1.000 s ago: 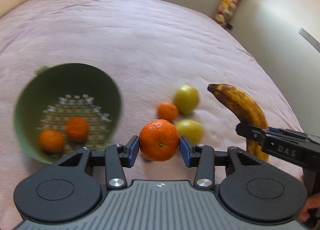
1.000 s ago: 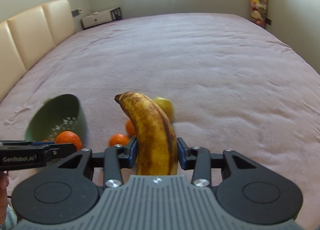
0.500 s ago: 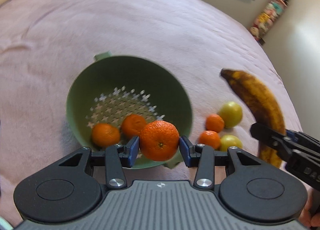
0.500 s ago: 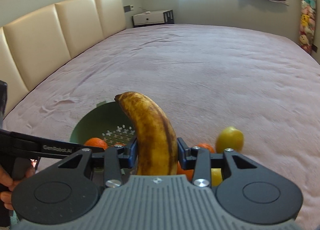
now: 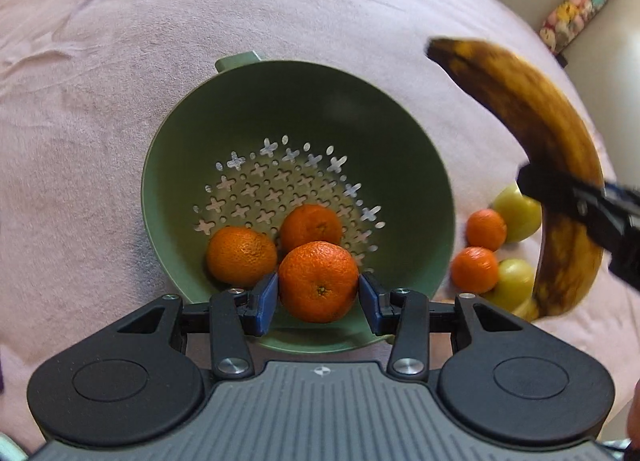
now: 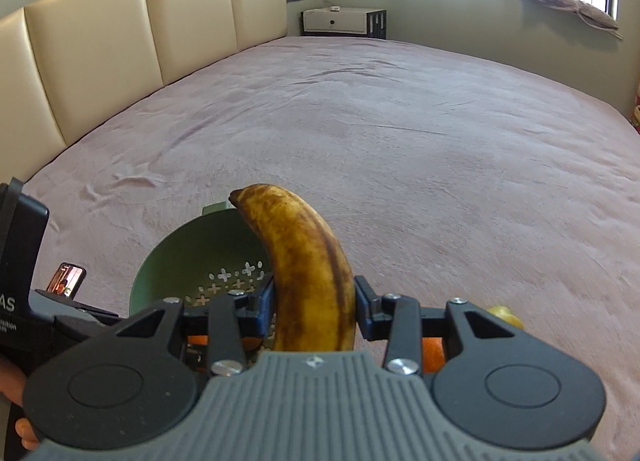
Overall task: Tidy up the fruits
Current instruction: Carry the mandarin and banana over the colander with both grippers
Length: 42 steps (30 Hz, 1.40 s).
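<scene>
My left gripper (image 5: 318, 297) is shut on a tangerine (image 5: 318, 281), held over the near rim of a green colander (image 5: 304, 109) that has two tangerines (image 5: 241, 256) inside. My right gripper (image 6: 314, 307) is shut on a spotted brown-yellow banana (image 6: 304, 261), held upright to the right of the colander (image 6: 188, 257); the banana also shows in the left wrist view (image 5: 556, 149). On the bed right of the colander lie two tangerines (image 5: 486, 229) and two yellow-green fruits (image 5: 520, 213).
Everything sits on a wide pink bedspread (image 6: 400, 141). A cream padded headboard (image 6: 120, 41) runs along the left. A white nightstand (image 6: 344, 23) and a window are at the far wall. A phone (image 6: 66, 279) shows at the left.
My left gripper carried the tangerine leftward from the loose fruits to over the colander. My right gripper followed left with the banana, now beside the colander.
</scene>
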### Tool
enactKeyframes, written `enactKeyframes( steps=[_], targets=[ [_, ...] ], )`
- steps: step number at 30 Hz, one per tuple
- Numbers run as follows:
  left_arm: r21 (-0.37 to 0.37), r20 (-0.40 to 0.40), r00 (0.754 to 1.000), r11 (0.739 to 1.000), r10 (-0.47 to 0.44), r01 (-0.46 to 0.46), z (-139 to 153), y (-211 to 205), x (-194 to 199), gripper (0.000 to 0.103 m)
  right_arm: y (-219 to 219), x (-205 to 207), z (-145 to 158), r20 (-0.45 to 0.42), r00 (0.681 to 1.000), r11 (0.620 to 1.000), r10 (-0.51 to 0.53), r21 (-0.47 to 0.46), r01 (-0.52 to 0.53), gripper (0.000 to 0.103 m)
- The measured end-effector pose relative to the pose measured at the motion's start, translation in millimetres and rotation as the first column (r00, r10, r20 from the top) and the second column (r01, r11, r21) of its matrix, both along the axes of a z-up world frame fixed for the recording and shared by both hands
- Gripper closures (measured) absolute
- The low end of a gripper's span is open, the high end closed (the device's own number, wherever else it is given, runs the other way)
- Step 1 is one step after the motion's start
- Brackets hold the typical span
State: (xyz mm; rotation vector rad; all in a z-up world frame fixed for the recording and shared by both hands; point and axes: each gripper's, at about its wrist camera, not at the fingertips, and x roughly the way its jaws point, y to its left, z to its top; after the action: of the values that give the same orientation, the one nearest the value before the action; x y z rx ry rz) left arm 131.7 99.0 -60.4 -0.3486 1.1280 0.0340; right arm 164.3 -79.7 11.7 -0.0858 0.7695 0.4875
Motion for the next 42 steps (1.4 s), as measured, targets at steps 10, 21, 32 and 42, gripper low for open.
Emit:
enactKeyframes(
  steps=[10,21,32,42],
  targets=[
    [0.036,-0.054,0.998,0.999,-0.038,0.040,-11,-2,7,0.053,20,32,-14,-0.032,0.996,0.997,0.080,-0.015,-0.081,0.065],
    [0.028,-0.014,0.999,0.999,0.037,-0.037,6,11,2,0.045,55,56,-39,-0.108,0.969,0.971,0.222,-0.062,-0.229,0.066],
    [0.091,0.026,0.992,0.988,0.124,-0.126,11,23,2,0.046,82,69,-75,-0.202,0.949,0.939,0.242,-0.199,-0.282,0.065],
    [0.091,0.016,0.991,0.987,0.136,-0.136,8,28,1,0.048,97,75,-86,-0.235,0.947,0.925,0.221,-0.259,-0.280,0.065]
  ],
)
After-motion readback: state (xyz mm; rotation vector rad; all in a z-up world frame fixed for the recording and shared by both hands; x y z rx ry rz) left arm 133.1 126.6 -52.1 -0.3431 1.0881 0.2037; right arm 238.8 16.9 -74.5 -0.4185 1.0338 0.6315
